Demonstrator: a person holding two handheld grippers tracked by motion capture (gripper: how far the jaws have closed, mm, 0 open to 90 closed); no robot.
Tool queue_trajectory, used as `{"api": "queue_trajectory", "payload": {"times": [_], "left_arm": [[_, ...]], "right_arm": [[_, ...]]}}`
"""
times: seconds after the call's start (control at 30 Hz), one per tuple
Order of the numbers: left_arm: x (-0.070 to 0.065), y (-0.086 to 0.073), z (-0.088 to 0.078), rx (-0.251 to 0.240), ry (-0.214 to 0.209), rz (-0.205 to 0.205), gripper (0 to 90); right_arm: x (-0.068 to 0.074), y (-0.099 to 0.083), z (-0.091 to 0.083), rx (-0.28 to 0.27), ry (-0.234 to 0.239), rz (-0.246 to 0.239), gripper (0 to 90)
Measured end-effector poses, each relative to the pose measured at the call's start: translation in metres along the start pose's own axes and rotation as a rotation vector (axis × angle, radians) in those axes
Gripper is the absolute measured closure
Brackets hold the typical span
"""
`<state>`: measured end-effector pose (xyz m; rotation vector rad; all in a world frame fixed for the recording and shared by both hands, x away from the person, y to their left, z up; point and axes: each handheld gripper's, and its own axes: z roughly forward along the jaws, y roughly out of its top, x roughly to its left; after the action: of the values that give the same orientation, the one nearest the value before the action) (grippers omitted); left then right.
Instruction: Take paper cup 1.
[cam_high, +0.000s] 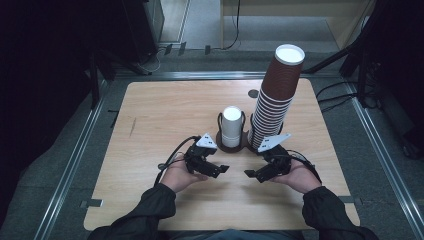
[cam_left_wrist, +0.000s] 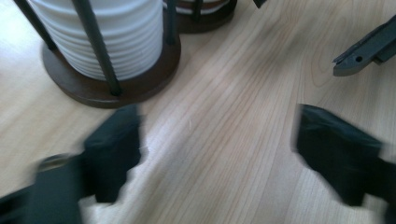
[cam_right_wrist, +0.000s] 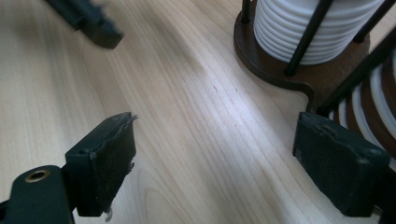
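A short stack of white paper cups (cam_high: 232, 126) stands in the left ring of a dark wooden holder (cam_high: 220, 140). A tall leaning stack of brown cups (cam_high: 276, 95) fills the right ring. My left gripper (cam_high: 219, 170) is just in front of the white stack, open, with only bare table between its jaws (cam_left_wrist: 219, 149). The white stack (cam_left_wrist: 98, 32) shows at the upper left of the left gripper view. My right gripper (cam_high: 251, 175) sits in front of the brown stack, open and holding nothing (cam_right_wrist: 215, 158). The right gripper view has the white cups (cam_right_wrist: 313, 28) and the brown cups' rims (cam_right_wrist: 373, 107) at upper right.
The light wooden table (cam_high: 150, 125) lies inside a metal floor frame (cam_high: 75, 160). A small dark round hole (cam_high: 253, 93) sits near the table's far edge. The right gripper's jaw (cam_left_wrist: 369, 46) shows in the left gripper view, the left one's (cam_right_wrist: 88, 18) in the right gripper view.
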<state>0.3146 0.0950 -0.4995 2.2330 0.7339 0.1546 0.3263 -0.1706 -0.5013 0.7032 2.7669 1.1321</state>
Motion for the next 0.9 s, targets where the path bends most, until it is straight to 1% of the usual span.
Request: {"api": "queue_trajectory", "payload": {"times": [0.03,0.07,0.1,0.13,0.17,0.2,0.27,0.3,0.33,0.4,0.43,0.47,0.5,0.6,0.67,0.7,0.8,0.83,0.87,0.9], "left_arm": [[0.000,0.000,0.000,0.000,0.000,0.000,25.5],[0.000,0.001,-0.001,-0.013,-0.006,0.002,25.5],[-0.001,0.001,-0.002,-0.018,-0.014,-0.009,29.2],[-0.001,0.001,-0.003,-0.011,-0.004,-0.028,28.5],[-0.002,-0.001,-0.004,-0.022,-0.036,-0.056,32.1],[-0.002,-0.001,-0.004,-0.022,-0.036,-0.056,35.1],[-0.007,0.000,-0.006,-0.023,-0.016,-0.008,37.0],[-0.007,0.000,-0.006,-0.023,-0.016,-0.008,38.4],[-0.007,0.001,-0.007,-0.032,-0.015,0.000,38.4],[-0.006,0.001,-0.007,-0.038,-0.010,0.000,41.9],[-0.005,0.002,-0.008,-0.033,0.005,-0.006,44.4],[-0.005,0.002,-0.008,-0.033,0.005,-0.006,45.5],[-0.003,0.001,-0.008,-0.028,0.013,-0.013,48.4],[0.000,0.001,-0.008,-0.030,0.025,-0.024,50.8],[0.001,0.001,-0.009,-0.036,0.027,-0.029,54.7],[0.002,0.002,-0.010,-0.046,0.026,-0.036,56.7],[0.001,0.002,-0.010,-0.056,0.030,-0.036,61.2],[0.001,0.003,-0.011,-0.058,0.033,-0.035,61.2],[0.001,0.003,-0.011,-0.060,0.030,-0.036,63.4],[0.001,0.003,-0.011,-0.059,0.033,-0.039,63.6]], "right_arm": [[-0.001,0.000,-0.002,-0.005,0.005,0.011,13.6],[-0.001,0.000,-0.002,-0.005,0.005,0.011,13.5],[-0.003,0.000,-0.004,-0.019,0.021,0.014,13.9],[-0.003,0.000,-0.006,-0.032,0.018,0.027,14.4],[-0.003,0.001,-0.008,-0.040,0.010,0.028,16.9],[-0.003,0.001,-0.009,-0.044,0.018,0.028,18.0],[-0.003,0.002,-0.010,-0.045,0.037,0.029,24.5],[-0.003,0.002,-0.010,-0.045,0.037,0.029,24.5],[-0.003,0.002,-0.010,-0.040,0.049,0.030,26.0],[-0.002,0.003,-0.012,-0.042,0.045,0.026,27.7],[-0.002,0.003,-0.013,-0.037,0.043,0.034,28.5],[-0.002,0.003,-0.013,-0.037,0.043,0.034,28.5],[-0.002,0.003,-0.014,-0.027,0.042,0.046,30.5],[-0.002,0.003,-0.014,-0.021,0.037,0.048,31.2],[-0.002,0.003,-0.013,-0.019,0.035,0.054,32.4],[-0.002,0.003,-0.012,-0.018,0.040,0.053,32.9],[-0.001,0.004,-0.011,-0.015,0.040,0.051,33.6],[0.000,0.004,-0.011,-0.015,0.038,0.053,34.7],[0.000,0.004,-0.011,-0.021,0.034,0.051,35.0],[0.001,0.004,-0.010,-0.028,0.029,0.048,36.5]]}}
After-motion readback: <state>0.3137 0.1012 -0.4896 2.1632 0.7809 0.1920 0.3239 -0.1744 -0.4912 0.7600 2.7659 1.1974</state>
